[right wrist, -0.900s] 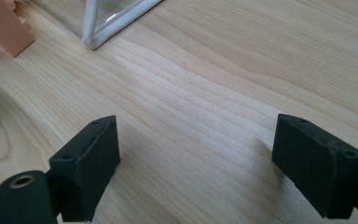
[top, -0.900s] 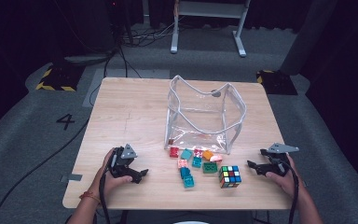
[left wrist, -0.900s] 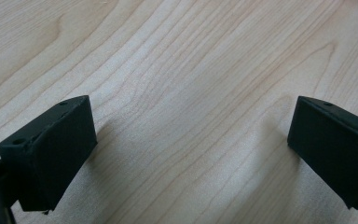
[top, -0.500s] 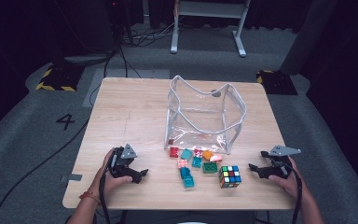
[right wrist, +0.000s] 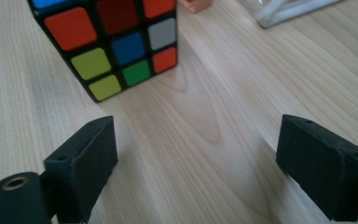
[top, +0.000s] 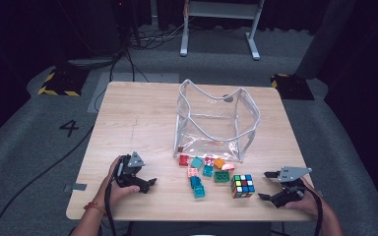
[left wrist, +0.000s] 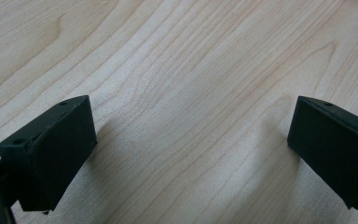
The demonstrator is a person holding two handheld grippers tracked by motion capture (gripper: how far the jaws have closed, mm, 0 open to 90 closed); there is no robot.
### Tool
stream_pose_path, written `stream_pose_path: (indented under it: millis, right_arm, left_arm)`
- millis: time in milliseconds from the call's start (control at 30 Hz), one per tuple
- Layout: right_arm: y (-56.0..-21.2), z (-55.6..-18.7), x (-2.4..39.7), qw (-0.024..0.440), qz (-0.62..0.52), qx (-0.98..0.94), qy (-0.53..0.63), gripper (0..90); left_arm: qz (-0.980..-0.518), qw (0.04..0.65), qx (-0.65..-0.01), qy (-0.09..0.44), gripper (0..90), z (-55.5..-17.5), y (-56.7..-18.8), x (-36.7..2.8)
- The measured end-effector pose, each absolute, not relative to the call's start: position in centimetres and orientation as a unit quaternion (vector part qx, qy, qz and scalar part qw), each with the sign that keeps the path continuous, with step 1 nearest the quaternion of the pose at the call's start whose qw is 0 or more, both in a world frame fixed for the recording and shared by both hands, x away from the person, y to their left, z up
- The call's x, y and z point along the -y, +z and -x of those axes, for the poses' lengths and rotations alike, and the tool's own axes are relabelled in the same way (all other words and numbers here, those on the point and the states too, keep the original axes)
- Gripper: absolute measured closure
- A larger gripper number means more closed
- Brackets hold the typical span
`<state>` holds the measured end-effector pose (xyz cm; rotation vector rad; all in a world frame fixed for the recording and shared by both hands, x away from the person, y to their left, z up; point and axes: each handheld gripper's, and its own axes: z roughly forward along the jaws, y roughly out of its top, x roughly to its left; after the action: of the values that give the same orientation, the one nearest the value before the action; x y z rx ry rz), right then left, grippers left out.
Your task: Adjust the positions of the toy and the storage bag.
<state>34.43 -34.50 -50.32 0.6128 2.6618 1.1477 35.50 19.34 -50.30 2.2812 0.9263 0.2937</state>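
The left gripper (top: 145,183) is being held wide open and empty at lower left; bricks (top: 203,172) and the cube (top: 242,186) are being left at lower centre; the right gripper (top: 267,185), lower right, is being kept open, empty, near the cube.

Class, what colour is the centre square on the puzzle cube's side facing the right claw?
Blue, clearest in the right gripper view: puzzle cube.

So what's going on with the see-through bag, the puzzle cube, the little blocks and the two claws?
Clear bag: standing upright, top open, nearly empty.
Puzzle cube: scrambled, on the table, nothing touching it.
Blocks: loose on the table in front of the bag.
Left claw: open, holding nothing.
Right claw: open, holding nothing, pointed at the cube.
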Motion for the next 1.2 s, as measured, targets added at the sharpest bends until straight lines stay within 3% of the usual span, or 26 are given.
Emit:
stream_pose_path:
  millis: [533, 633, 867, 967, 1200]
  right_arm:
    - [-50.4, -34.7, 29.8, 0.072, -0.161, -0.906, 0.386, 8.0]
    - [-50.3, -34.6, 29.0, 0.066, -0.150, -0.905, 0.393, 18.3]
    - [-50.1, -34.9, 27.6, 0.062, -0.133, -0.898, 0.415, 18.6]
    - [-49.9, -35.0, 27.3, 0.068, -0.121, -0.896, 0.421, 32.3]
    - [-49.5, -35.1, 28.3, 0.071, -0.136, -0.897, 0.414, 33.5]
  left_arm:
    - [-0.870, 0.326, -0.352, 0.113, 1.2, -35.5, -50.3, -19.3]
    - [-0.870, 0.325, -0.353, 0.113, 1.2, -35.5, -50.3, -19.3]
    - [-0.870, 0.326, -0.352, 0.112, 1.2, -35.5, -50.3, -19.3]
    - [-0.870, 0.326, -0.352, 0.112, 1.2, -35.5, -50.3, -19.3]
    - [-0.870, 0.326, -0.352, 0.112, 1.2, -35.5, -50.3, -19.3]
